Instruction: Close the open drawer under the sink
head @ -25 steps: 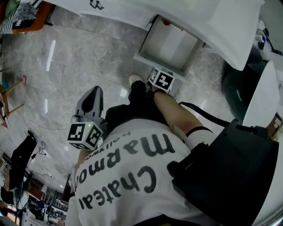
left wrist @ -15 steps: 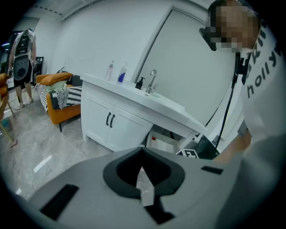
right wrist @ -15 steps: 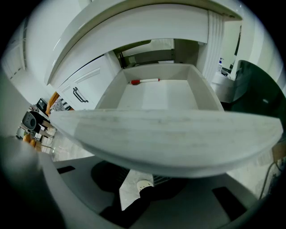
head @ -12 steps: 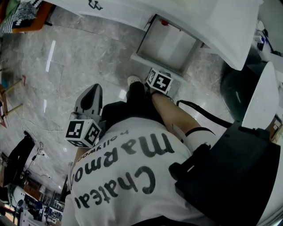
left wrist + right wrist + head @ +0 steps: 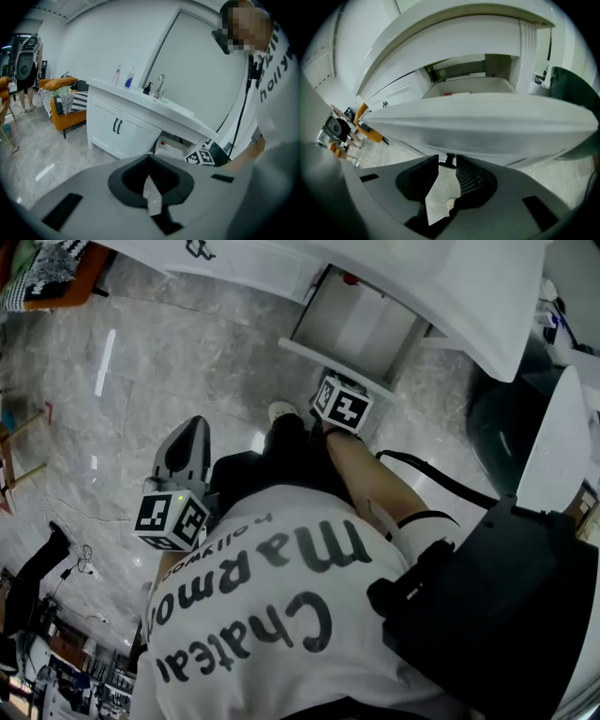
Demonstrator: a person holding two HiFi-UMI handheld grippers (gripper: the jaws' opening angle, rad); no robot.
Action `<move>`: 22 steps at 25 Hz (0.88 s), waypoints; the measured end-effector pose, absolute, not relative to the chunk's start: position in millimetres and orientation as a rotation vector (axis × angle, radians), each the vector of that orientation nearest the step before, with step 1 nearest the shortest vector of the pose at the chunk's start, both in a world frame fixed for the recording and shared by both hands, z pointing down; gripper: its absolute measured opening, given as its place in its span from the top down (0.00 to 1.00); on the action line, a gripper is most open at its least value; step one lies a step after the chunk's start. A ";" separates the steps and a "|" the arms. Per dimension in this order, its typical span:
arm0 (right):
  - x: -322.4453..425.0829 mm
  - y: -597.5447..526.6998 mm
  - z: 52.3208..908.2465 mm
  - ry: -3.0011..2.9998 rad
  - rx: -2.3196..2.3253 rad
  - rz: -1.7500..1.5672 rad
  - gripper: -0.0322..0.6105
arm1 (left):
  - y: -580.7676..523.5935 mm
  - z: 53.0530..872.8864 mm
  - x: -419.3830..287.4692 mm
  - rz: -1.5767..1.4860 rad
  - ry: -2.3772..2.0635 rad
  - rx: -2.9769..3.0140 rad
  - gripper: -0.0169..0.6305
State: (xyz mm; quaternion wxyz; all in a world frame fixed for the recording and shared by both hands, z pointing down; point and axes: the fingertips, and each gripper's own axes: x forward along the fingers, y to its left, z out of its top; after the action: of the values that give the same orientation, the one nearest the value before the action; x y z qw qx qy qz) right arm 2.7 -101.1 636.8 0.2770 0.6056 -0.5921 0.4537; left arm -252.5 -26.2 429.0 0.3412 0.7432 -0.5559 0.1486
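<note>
The drawer point(image 5: 361, 329) is standing open under the sink. It is pulled out from below the white counter point(image 5: 487, 296) and hanging over the grey marble floor point(image 5: 169, 362), straight in front of the person. Its white front panel is facing the person, and a small red thing point(image 5: 351, 279) is lying at the back of it. In the left gripper view the drawer is showing to the right of two white cabinet doors point(image 5: 117, 129) with dark handles.

The right tongs point(image 5: 447, 159) are pointing steeply down at the drawer front, which is filling most of the right gripper view. Their jaws are standing wide apart, and the small dark handle point(image 5: 450, 162) of the drawer is sitting just at their tips, in the gap. The pads are not pressing on it as far as I can see.

The left tongs point(image 5: 149, 174) are hanging well apart from the drawer, beside the person's knee and over the bare floor. Their jaws are narrow, the tips are meeting, and only a thin wedge of floor is showing between them.

On the counter a tap point(image 5: 161, 86) and some bottles point(image 5: 129, 77) are standing. Farther along the wall an orange sofa point(image 5: 61, 101) is standing. The person is wearing a white shirt point(image 5: 281, 615) with black letters and is carrying a black bag point(image 5: 497, 606) on the right side.
</note>
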 end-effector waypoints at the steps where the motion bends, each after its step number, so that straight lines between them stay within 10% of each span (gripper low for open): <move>1: 6.3 -111.1 634.1 -1.604 1.640 1.194 0.76 | -26.5 430.8 -251.2 0.387 -1.443 1.935 0.96; 22: 35.8 -173.7 632.4 -1.576 1.775 1.112 0.76 | -37.9 434.0 -265.9 0.366 -1.507 1.928 0.96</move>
State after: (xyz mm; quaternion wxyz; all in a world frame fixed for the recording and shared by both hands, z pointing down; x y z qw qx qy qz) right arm 35.8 -173.7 632.4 0.2571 0.6543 -0.5810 0.4101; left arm -265.9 -37.9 434.0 0.3274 0.7363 -0.5755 0.1399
